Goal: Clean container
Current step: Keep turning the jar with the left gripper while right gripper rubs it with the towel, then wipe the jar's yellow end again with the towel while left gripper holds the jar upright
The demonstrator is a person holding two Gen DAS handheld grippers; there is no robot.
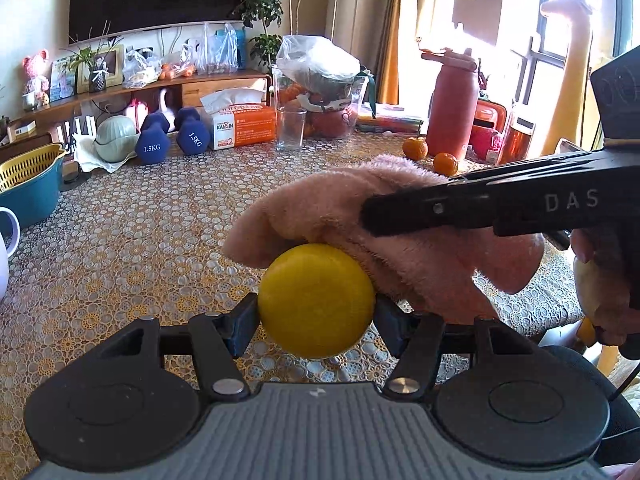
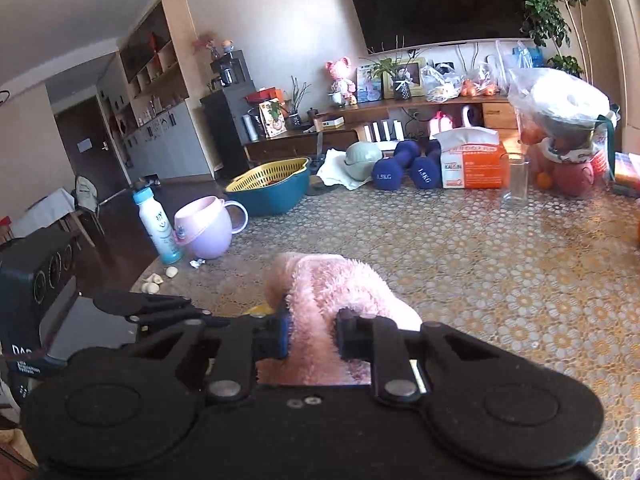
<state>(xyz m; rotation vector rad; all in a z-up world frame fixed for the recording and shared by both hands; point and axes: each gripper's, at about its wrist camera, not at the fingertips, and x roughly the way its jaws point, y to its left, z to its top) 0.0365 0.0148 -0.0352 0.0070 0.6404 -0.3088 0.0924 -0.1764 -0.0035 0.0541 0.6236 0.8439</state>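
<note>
A round yellow container point(image 1: 316, 300) sits clamped between the fingers of my left gripper point(image 1: 316, 328), held just above the patterned tablecloth point(image 1: 140, 240). A fluffy pink cloth point(image 1: 360, 216) drapes over its far upper side and touches it. My right gripper point(image 1: 372, 216) reaches in from the right, shut on that cloth. In the right wrist view the right gripper point(image 2: 314, 334) pinches the pink cloth point(image 2: 340, 284), and only a sliver of the yellow container point(image 2: 258, 311) shows at the cloth's left edge. A person's hand point(image 1: 600, 280) holds the right gripper's handle.
At the table's far side stand a clear glass point(image 1: 291, 128), two blue dumbbells point(image 1: 172, 136), a tissue box point(image 1: 244, 124), a pink bottle point(image 1: 452, 108) and two oranges point(image 1: 415, 148). To the left are a teal basin point(image 2: 268, 188), a purple cup point(image 2: 208, 228) and a small bottle point(image 2: 158, 224).
</note>
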